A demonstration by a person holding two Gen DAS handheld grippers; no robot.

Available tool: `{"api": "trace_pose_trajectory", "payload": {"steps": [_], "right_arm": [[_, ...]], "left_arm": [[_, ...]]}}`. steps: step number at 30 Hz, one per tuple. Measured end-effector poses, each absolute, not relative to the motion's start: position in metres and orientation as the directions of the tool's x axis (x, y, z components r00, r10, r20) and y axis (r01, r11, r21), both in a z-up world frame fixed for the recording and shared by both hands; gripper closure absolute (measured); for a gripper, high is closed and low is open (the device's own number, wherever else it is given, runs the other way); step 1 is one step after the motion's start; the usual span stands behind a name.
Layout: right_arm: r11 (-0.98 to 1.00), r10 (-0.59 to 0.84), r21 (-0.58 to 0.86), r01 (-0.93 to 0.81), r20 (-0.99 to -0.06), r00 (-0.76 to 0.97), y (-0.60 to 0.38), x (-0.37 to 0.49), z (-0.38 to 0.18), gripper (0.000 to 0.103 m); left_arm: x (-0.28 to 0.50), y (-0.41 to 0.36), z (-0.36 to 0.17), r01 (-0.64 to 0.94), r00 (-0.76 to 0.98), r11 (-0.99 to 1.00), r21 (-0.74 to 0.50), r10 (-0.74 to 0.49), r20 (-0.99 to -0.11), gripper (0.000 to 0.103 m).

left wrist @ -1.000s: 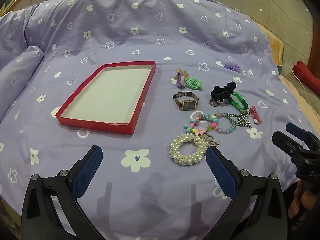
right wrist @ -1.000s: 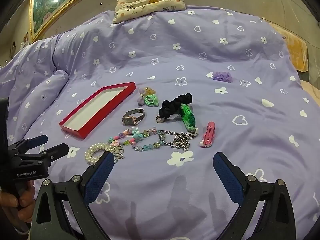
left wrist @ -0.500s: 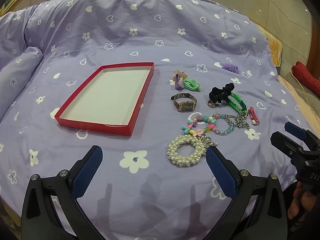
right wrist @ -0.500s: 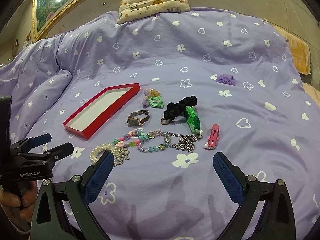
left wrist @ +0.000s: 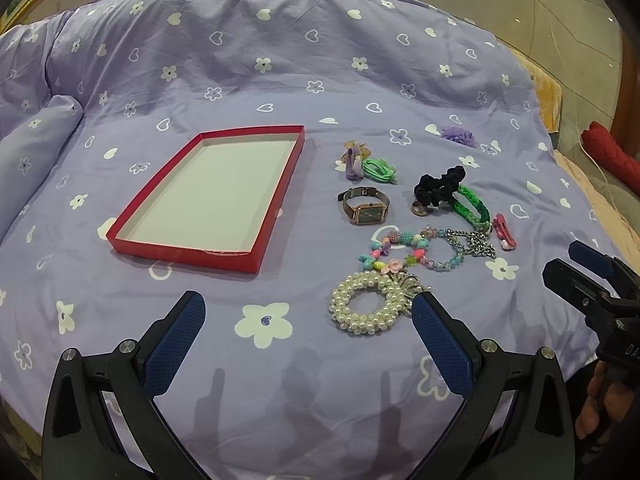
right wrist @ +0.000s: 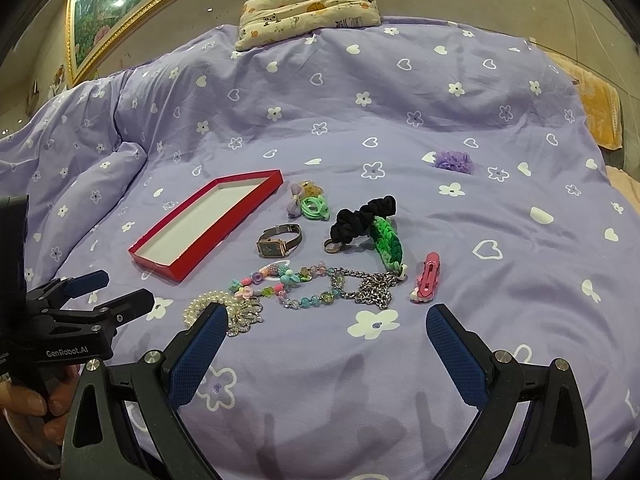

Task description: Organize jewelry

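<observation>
An empty red tray [left wrist: 280, 196] [right wrist: 188, 268] lies on the purple bedspread. To its right lie a pearl bracelet [left wrist: 370, 304] [right wrist: 200, 304], a watch [left wrist: 366, 210] [right wrist: 278, 240], a bead bracelet [left wrist: 400, 250] [right wrist: 288, 280], a metal chain [left wrist: 476, 242] [right wrist: 372, 290], a black scrunchie [left wrist: 438, 188] [right wrist: 362, 216], a green braided band [left wrist: 474, 208] [right wrist: 386, 240], a pink clip [left wrist: 504, 232] [right wrist: 428, 276] and green hair ties [left wrist: 378, 170] [right wrist: 314, 208]. My left gripper [left wrist: 310, 332] is open, just short of the pearl bracelet. My right gripper [right wrist: 326, 338] is open, near the chain.
A purple flower tie [left wrist: 458, 136] [right wrist: 454, 162] lies apart at the far right. A patterned pillow [right wrist: 308, 4] sits at the bed's head. A framed picture [right wrist: 120, 20] hangs at the back left. The quilt bunches up at the left [right wrist: 60, 184].
Both views have drawn back and lifted slightly, so the jewelry sits a bit lower and farther. Both grippers stay open; nothing on the bed has moved.
</observation>
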State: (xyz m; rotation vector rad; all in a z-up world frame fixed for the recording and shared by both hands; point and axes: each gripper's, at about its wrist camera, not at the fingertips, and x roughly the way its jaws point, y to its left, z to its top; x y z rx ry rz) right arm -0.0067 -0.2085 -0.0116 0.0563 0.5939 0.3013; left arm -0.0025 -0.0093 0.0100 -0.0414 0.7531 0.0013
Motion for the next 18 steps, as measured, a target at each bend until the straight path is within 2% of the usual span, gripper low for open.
{"api": "trace_pose_trajectory", "payload": {"steps": [18], "right_arm": [[0.950,0.312,0.148,-0.276,-0.534,0.786,-0.2072,-0.0072,-0.0081,0.003]], "left_arm": [[-0.0007,-0.0129,0.0082,-0.011,0.727,0.999,-0.037,-0.018,-0.687,0.000]]}}
